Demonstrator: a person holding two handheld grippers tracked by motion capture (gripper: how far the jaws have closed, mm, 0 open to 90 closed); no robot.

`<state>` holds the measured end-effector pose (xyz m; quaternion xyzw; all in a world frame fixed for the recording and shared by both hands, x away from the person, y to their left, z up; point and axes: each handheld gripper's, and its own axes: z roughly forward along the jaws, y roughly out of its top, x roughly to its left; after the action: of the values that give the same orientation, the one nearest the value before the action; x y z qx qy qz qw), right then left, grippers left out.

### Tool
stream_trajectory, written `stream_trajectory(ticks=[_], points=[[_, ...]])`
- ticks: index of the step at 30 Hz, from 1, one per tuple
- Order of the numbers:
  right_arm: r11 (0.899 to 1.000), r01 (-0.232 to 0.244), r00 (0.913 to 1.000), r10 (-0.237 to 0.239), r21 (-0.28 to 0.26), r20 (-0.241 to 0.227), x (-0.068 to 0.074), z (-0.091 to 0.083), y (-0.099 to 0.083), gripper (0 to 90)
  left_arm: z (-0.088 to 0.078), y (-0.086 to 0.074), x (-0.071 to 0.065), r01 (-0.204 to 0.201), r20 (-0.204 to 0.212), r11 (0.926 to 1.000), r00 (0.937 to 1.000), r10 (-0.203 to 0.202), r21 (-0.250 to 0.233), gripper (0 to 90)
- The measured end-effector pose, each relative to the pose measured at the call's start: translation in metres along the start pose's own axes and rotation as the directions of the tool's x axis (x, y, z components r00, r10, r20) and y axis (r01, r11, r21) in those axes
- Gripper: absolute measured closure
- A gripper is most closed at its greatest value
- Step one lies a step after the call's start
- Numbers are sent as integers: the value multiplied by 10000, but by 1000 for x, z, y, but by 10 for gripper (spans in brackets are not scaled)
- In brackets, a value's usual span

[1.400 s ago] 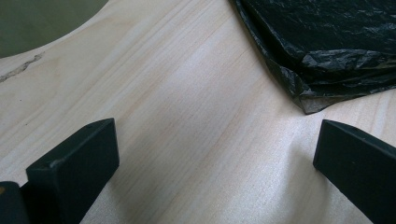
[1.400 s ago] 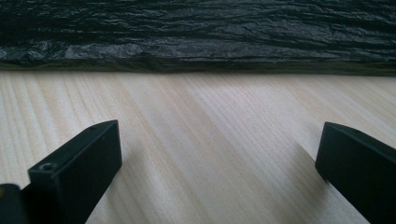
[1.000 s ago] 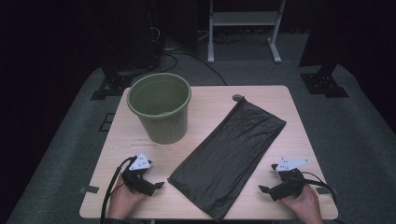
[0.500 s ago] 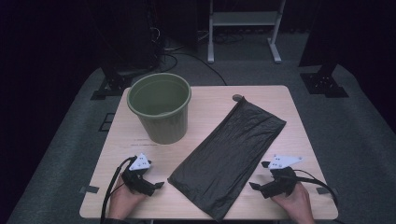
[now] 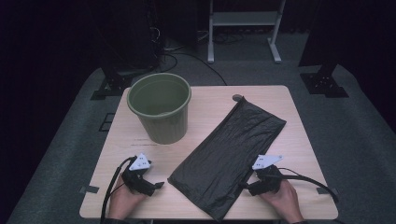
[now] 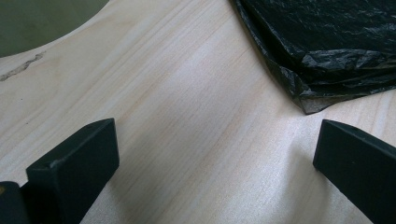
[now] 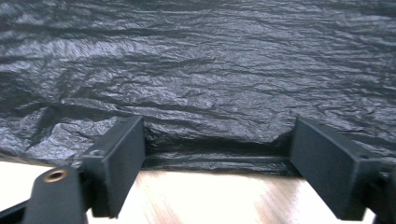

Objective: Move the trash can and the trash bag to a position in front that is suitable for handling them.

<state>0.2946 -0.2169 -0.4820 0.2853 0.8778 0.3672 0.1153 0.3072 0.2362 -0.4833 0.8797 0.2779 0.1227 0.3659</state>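
A black plastic bag (image 5: 229,154) lies flat and slantwise across the light wooden table (image 5: 210,100). A green bucket (image 5: 159,109) stands upright at the back left. My right gripper (image 5: 243,187) is at the bag's near right edge. In the right gripper view its jaws have just been closing, and the bag's (image 7: 201,70) folded edge lies between them, not pinched. My left gripper (image 5: 156,186) rests near the front left, open over bare wood. In the left gripper view the bag's corner (image 6: 327,46) lies ahead to the right and the bucket (image 6: 42,18) at the upper left.
A small round grey disc (image 5: 237,98) sits at the table's far edge by the bag's top corner. Bare wood lies between the bucket and the bag. Dark stands and a white frame (image 5: 243,28) are on the floor beyond the table.
My right gripper has slid left along the table's front until its jaws reach the bag's edge. The left gripper, bag and bucket have not moved.
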Motion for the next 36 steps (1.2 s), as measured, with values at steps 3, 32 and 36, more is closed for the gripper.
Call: stream_trajectory(ticks=[3, 32, 36], points=[[10000, -8, 10000, 8, -73, -8, -1, -2, -1, 316, 0, 0, 0, -1, -2, 10000, 10000, 1, -2, 0], [9892, -1225, 9789, 1338, -803, 1547, -71, -48, -17, 662, 0, 0, 0, 14, -12, 10000, 10000, -14, 2, 0], [9855, -1300, 9783, 1453, -1091, 1475, -63, -59, -14, 520, 0, 0, 0, 49, -31, 10000, 10000, -49, 0, 0]])
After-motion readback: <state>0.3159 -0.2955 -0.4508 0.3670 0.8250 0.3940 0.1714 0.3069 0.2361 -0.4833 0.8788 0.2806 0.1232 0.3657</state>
